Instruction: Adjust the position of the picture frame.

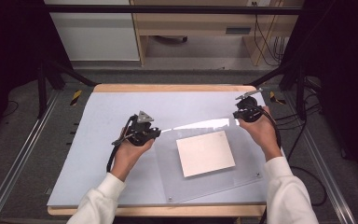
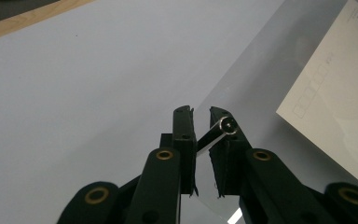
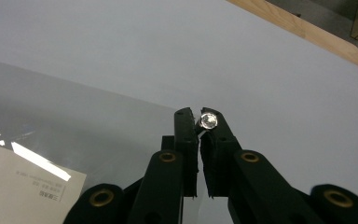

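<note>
Print on the paper sheet [image 3: 23, 191] too small to read, its lower part cut off by the frame edge.

A clear acrylic sheet [image 1: 242, 161] with small metal studs at its corners is held tilted, far edge raised off the table. A cream card [image 1: 205, 153] is seen beneath it.

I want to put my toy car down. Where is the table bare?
The mat is bare along its far edge and at the left, beside the left gripper. The clear sheet over the paper, held with the right gripper, crowds the right.
</note>
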The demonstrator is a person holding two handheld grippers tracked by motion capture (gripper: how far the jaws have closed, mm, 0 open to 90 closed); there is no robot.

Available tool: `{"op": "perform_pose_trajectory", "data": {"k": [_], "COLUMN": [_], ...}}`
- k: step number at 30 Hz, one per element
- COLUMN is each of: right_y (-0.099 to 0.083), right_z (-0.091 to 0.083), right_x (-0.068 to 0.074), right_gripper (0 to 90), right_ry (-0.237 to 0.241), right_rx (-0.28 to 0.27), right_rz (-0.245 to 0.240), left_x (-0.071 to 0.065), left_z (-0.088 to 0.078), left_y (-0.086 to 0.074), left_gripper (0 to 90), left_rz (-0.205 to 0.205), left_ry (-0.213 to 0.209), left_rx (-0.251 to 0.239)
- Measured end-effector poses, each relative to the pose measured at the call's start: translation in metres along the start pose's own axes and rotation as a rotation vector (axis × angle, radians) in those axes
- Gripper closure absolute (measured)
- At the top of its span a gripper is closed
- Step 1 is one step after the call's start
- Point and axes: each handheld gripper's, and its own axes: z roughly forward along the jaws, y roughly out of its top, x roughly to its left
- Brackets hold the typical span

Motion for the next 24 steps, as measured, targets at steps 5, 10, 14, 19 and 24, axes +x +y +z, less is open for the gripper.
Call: {"op": "perform_pose_trajectory", "data": {"k": [5, 10, 14, 19, 24], "right_y": [0.007, 0.015, 0.018, 0.022, 0.024], "right_z": [-0.003, -0.005, -0.005, -0.006, -0.006], "right_x": [0.007, 0.019, 0.024, 0.031, 0.037], "right_gripper": [85.8, 85.8, 85.8, 85.8, 85.8], "right_ry": [0.005, 0.013, 0.020, 0.025, 0.029], "right_rx": [-0.001, -0.010, -0.014, -0.016, -0.015], "right_rz": [-0.018, -0.036, -0.041, -0.053, -0.061], "left_x": [0.011, 0.021, 0.028, 0.036, 0.043], "left_z": [-0.009, -0.017, -0.023, -0.027, -0.029], "left_y": [-0.002, -0.004, -0.004, -0.007, -0.009], "left_gripper": [79.8, 79.4, 79.4, 79.4, 79.3], "left_rz": [-0.016, -0.022, -0.017, -0.021, -0.028], "left_ry": [-0.010, -0.008, 0.000, -0.003, -0.008], "left_rx": [-0.007, -0.004, -0.002, 0.002, 0.004]}}
